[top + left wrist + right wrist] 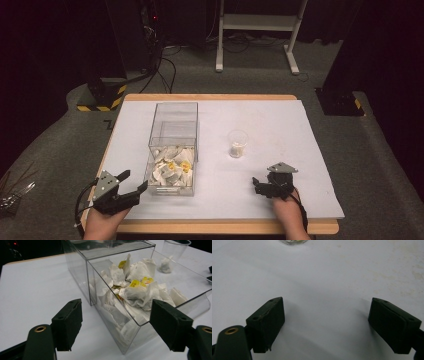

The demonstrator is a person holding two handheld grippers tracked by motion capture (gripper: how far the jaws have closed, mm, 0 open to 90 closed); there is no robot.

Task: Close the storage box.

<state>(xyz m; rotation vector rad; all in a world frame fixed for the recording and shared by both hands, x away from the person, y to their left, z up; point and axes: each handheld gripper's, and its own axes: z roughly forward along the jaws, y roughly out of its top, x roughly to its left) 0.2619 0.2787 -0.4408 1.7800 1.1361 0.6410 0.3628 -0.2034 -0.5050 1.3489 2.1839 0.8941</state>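
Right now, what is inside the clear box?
The clear box holds a pile of crumpled white tea bags, several with yellow tags. The lower layers are covered by the top ones, so what lies at the bottom can't be seen.

Dim room, brightly lit white tabletop, gripper views perhaps slightly soft

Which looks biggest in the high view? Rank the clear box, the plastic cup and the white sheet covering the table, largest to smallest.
1. white sheet, spreading over nearly the whole tabletop.
2. clear box, holding crumpled tea bags.
3. plastic cup, plainly the smallest.
Box and cup stand at a similar depth on the table, so nearness hardly affects the ranking.
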